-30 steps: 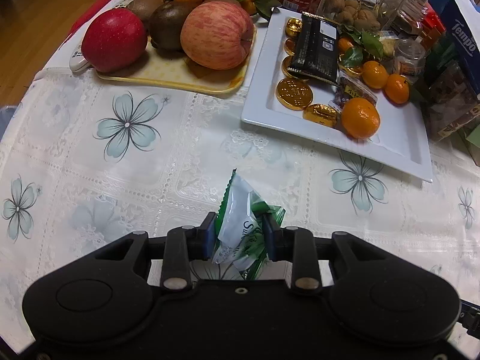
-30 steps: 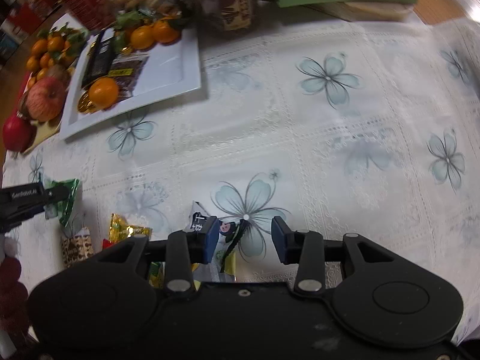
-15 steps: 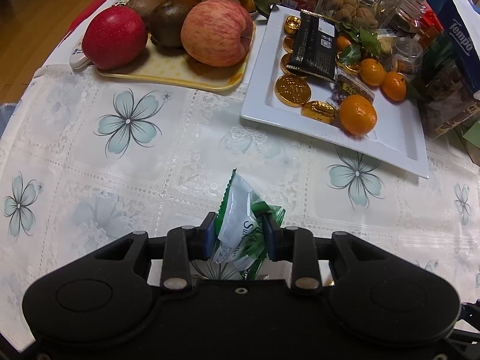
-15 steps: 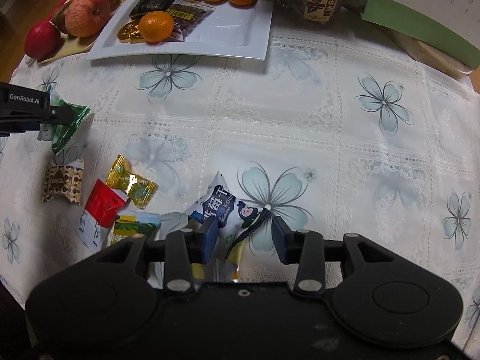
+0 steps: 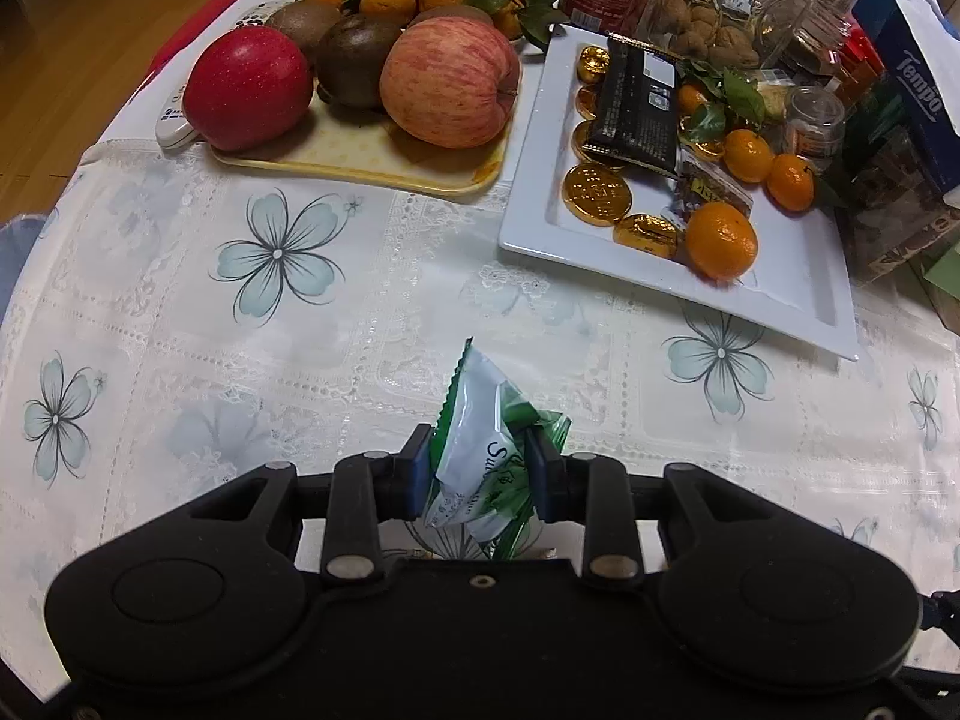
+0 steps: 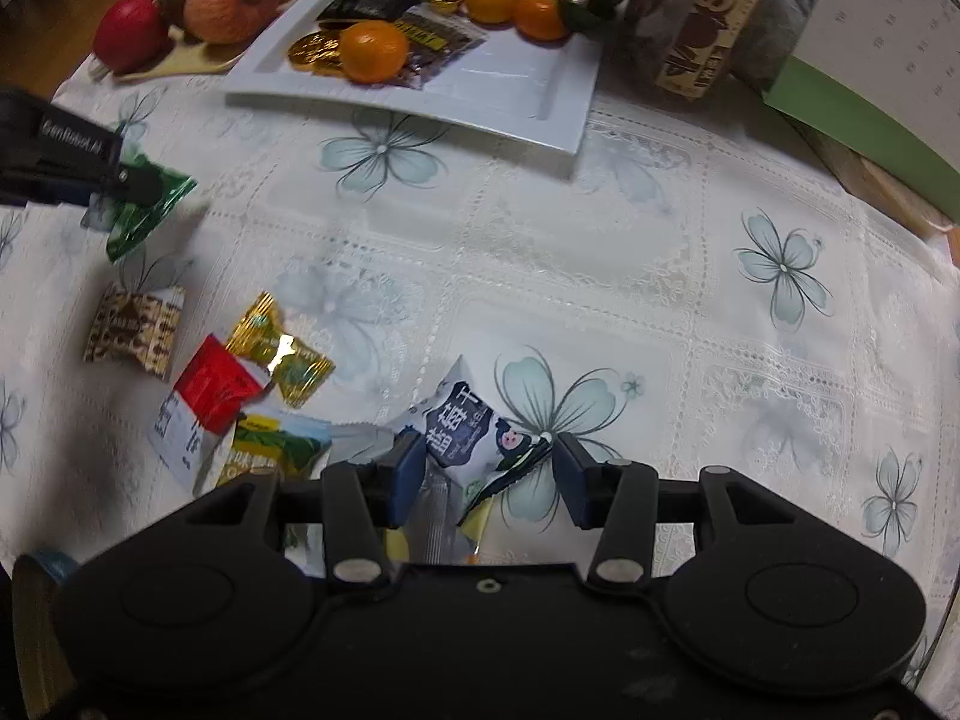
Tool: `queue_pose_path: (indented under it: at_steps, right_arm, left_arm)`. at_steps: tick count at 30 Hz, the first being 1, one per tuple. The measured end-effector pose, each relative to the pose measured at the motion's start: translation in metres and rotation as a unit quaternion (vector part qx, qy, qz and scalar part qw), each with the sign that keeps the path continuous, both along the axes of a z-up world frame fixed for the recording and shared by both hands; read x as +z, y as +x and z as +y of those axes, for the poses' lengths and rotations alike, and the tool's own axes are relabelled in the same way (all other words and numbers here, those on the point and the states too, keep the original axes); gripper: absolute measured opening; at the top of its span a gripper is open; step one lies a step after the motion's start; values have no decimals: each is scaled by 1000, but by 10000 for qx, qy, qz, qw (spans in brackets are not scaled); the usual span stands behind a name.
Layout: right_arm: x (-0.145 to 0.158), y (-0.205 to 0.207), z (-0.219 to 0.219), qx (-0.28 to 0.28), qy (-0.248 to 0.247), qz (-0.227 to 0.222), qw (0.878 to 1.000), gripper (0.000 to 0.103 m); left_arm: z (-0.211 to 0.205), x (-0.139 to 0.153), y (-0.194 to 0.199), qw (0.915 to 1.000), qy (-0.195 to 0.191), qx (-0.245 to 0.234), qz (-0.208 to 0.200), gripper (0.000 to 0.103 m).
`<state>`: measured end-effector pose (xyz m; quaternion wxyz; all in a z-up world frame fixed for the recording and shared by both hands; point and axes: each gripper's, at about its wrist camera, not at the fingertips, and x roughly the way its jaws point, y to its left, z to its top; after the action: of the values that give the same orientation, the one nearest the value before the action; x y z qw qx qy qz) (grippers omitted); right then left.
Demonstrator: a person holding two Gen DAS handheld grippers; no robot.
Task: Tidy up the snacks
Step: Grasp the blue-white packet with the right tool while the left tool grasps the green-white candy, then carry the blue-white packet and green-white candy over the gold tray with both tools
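White rectangular glazed plate (image 5: 804,276): held foil-wrapped gold coins (image 5: 597,192), one black glossy wrapper (image 5: 636,108), round orange mandarins (image 5: 720,240). Pale yellow tray (image 5: 360,162): held two apples (image 5: 447,81), brown kiwis. Left gripper (image 5: 480,471): fingers clamped on a crinkled green-and-white snack packet (image 5: 480,450), raised above the flower-print lace surface (image 5: 288,312). Right gripper (image 6: 489,471): fingers had just been widening, standing apart around a white-and-navy pillow packet (image 6: 462,420) lying on the surface beside loose gold, red and brown wrapped sweets (image 6: 240,372).
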<state>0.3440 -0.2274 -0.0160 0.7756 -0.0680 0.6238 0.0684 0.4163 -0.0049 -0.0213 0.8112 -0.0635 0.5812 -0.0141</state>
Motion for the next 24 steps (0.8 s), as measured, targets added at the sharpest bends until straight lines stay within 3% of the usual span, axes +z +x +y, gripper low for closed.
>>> queue_pose_path:
  at_steps: [5,11,19,24]
  right_arm:
    - [-12,4,6,-21,-178,-29,9998,49]
    - [-29,15,-11,-809,53,121,9966,49]
    - [-30,22,-47,-2085,872,357,9735,47]
    - [-17,21,-60,-2627,1093,185,9585,47]
  left_arm:
    - [0,1,-1,10000,-47,-6,11,40]
    - [-3,4,-2,9999,-68,-104,10,40]
    - [0,8,-4,9999,-103,-91,-4,40]
    - [-1,15,-10,9998,-122,-142,49,40]
